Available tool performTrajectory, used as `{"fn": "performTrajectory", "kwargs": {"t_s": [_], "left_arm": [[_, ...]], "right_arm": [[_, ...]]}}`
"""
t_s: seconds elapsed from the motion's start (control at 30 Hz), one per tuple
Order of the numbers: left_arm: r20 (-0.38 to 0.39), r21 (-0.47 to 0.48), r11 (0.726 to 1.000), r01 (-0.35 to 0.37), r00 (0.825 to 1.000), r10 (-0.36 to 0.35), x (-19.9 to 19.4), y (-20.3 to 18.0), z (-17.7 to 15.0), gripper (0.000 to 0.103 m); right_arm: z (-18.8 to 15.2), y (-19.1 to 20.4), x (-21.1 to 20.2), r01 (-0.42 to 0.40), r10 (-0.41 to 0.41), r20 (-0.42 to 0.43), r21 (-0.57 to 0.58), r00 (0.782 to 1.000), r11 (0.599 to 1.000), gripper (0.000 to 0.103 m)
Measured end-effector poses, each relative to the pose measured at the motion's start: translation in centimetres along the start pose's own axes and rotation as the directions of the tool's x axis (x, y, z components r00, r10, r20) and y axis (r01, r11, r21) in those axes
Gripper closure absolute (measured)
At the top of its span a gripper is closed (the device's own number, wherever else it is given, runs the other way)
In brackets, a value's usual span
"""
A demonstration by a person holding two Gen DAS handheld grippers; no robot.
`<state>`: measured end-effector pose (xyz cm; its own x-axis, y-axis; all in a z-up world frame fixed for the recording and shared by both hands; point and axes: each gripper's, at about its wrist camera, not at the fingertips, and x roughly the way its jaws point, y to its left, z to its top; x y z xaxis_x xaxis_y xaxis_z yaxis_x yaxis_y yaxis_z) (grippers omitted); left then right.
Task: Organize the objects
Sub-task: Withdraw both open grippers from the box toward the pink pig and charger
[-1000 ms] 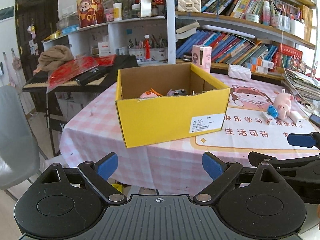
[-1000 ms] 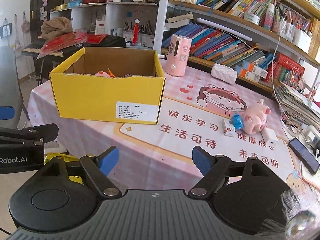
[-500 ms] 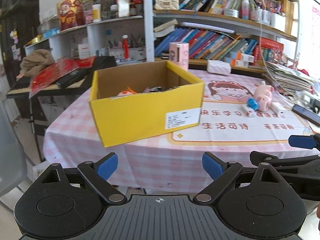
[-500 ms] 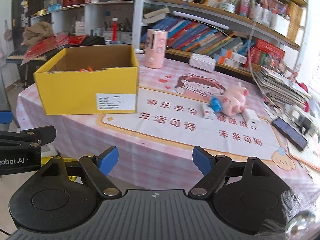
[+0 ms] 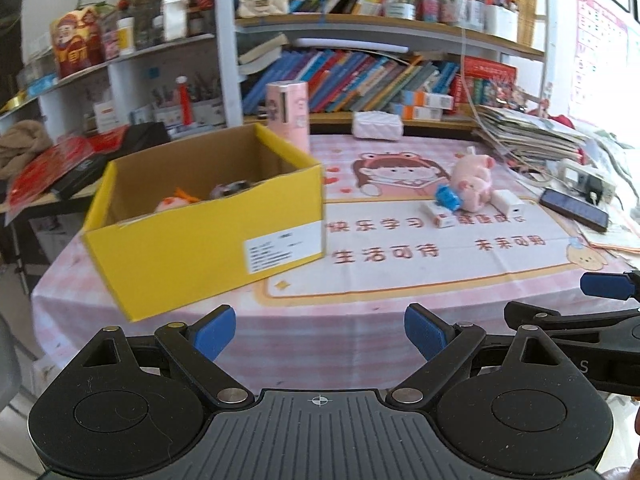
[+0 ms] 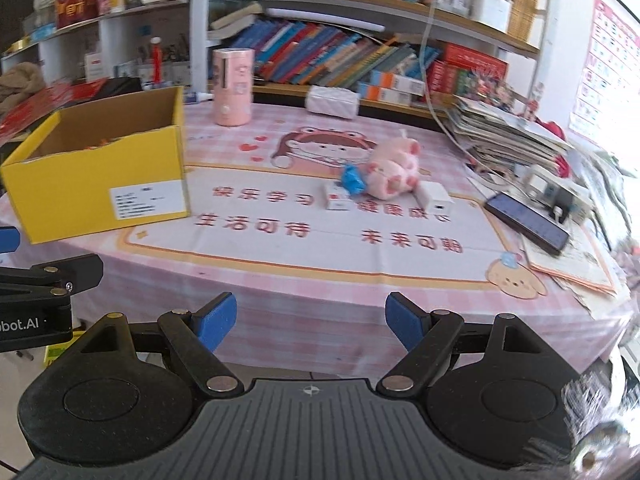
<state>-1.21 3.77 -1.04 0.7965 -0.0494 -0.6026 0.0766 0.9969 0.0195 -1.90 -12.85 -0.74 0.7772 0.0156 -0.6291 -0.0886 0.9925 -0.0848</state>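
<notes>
A round table under a pink checked cloth (image 6: pixel 280 280) fills both wrist views, backed by shelves of books (image 5: pixel 360 76) at 12 o'clock. The cloth carries a cartoon girl and red Chinese characters, among them "快乐学习" and "生活可待". At 10 o'clock from the left gripper (image 5: pixel 320 332) stands an open yellow cardboard box (image 5: pixel 200 248) with a white printed label on its front, the print too small to read; a few small toys lie inside, blurred. A pink cylinder (image 6: pixel 233 86) with a cartoon sticker stands upright behind the box's far corner. At 1 o'clock from the right gripper (image 6: pixel 310 322), well apart from its blue pads, a pink plush pig (image 6: pixel 390 170) lies on the cloth with a small blue toy (image 6: pixel 353 178) touching its left side, a small white box (image 6: pixel 336 200) just beside that at 7 o'clock, and a white charger block (image 6: pixel 436 200) just beside the pig at 4 o'clock. A dark phone (image 6: pixel 528 226) lies near the stacked papers at 2 o'clock. Both grippers hover off the near edge of the table, jaws spread wide with nothing between them. The left gripper's body, seen in the right wrist view at 9 o'clock, bears white lettering that reads partly "bot.AI".
</notes>
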Motion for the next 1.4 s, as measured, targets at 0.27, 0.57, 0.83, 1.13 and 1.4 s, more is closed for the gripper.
{"fn": "performTrajectory", "kwargs": {"t_s": [0.27,0.57,0.83,1.13,1.4], "left_arm": [[-0.009,0.034,0.998,0.053,0.999,-0.053,2.4,-3.5,1.7,0.010],[-0.020,0.041,0.996,0.077,0.997,-0.076,5.2,-6.7,3.9,0.010],[-0.027,0.033,0.996,0.077,0.997,-0.076,8.1,-9.1,5.8,0.010],[-0.041,0.012,0.998,0.056,0.998,-0.055,11.4,-11.4,7.8,0.010],[-0.038,0.008,0.999,0.039,0.999,-0.038,13.1,-13.0,9.2,0.010]], "right_arm": [[0.6,-4.0,1.5,0.056,-0.055,-0.024,0.052,0.998,0.997,0.022],[2.5,-8.1,4.2,0.075,-0.072,-0.036,0.077,0.997,0.994,0.022],[4.3,-11.1,7.1,0.064,-0.061,-0.051,0.073,0.997,0.995,0.022],[6.3,-14.4,10.7,0.048,-0.044,-0.063,0.064,0.997,0.997,0.022],[7.7,-16.7,13.1,0.030,-0.025,-0.069,0.063,0.997,0.998,0.022]]}}
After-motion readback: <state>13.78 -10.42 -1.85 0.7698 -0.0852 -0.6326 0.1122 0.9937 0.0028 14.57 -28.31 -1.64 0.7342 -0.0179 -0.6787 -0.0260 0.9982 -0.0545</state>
